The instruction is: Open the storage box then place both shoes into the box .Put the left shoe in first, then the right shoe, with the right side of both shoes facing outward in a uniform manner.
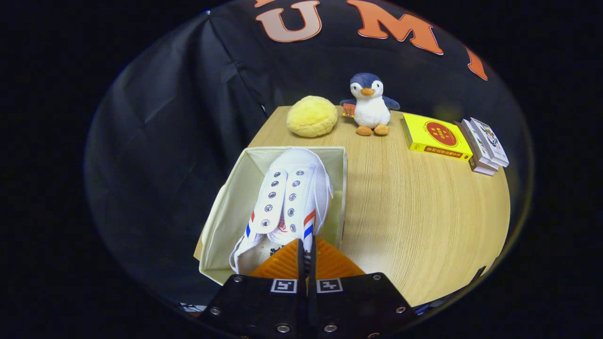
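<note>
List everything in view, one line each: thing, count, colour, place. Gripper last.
Canvas shoe: one, white with red and blue side stripes and no laces, held over the open box, toe pointing away from the fingers.
Fabric storage box: one, cream, open, at the table's near corner under the shoe.
Round plush bun: one, yellow, at the table's far edge beyond the box.
Plush penguin: one, navy and white with orange feet, upright beside the bun.
Flat carton: one, yellow with a red circle, lying beside the penguin.
Small card boxes: a few, pale, stacked beside the carton.
Wooden table: one, light wood.
Gripper: one, fingers shut on the shoe's heel edge.
</note>
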A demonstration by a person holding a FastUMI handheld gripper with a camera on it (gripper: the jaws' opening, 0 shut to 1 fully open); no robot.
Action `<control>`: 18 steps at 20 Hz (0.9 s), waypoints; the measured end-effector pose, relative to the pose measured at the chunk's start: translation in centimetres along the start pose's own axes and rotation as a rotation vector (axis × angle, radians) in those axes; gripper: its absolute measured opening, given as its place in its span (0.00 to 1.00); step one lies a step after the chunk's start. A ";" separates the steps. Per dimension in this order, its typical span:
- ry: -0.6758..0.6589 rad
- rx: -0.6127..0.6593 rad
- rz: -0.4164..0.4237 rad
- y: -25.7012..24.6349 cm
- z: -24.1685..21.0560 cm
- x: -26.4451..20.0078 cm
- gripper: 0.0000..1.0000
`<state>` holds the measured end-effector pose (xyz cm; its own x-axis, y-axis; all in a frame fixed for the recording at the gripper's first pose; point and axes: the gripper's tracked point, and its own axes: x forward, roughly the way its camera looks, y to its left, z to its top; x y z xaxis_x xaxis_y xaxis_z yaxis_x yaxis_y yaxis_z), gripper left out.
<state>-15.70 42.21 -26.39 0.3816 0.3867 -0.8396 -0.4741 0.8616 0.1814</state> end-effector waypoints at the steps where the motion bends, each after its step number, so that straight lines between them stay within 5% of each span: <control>1: 0.013 -0.006 -0.020 -0.3 -0.4 0.6 0.01; 10: 0.072 -0.026 -0.082 0.2 -1.7 3.6 0.04; 18: 0.029 0.019 0.012 1.0 0.3 0.9 0.22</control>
<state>-15.64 43.50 -26.79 0.3530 0.3876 -0.8516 -0.4632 0.8632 0.2009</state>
